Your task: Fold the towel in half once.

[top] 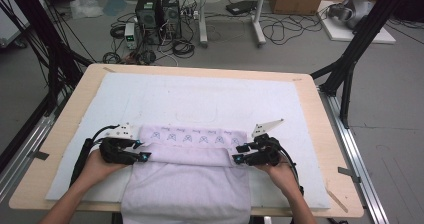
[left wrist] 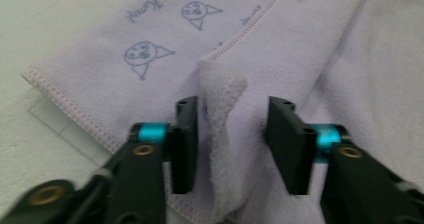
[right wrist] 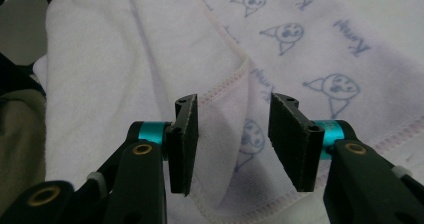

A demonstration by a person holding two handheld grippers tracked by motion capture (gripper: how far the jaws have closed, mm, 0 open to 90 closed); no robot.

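**Two grippers standing open over a folded lavender towel**

The person's forearms are coming in from the near edge of the table, one hand at each end of the fold. The left gripper point(top: 143, 150) is pointing inward at the left end of the lavender towel point(top: 186, 184), and the right gripper point(top: 240, 153) is mirroring it at the right end.

The towel is lying on the white mat point(top: 200, 101), its far band, printed with small cat faces, turned over and its near part hanging past the table's front edge.

In the left gripper view the jaws are standing apart, with a raised ridge of towel edge point(left wrist: 220, 119) between them, lying against the left pad. In the right gripper view the jaws are also standing apart over a lifted stitched corner point(right wrist: 220, 134), with a gap at the right pad.
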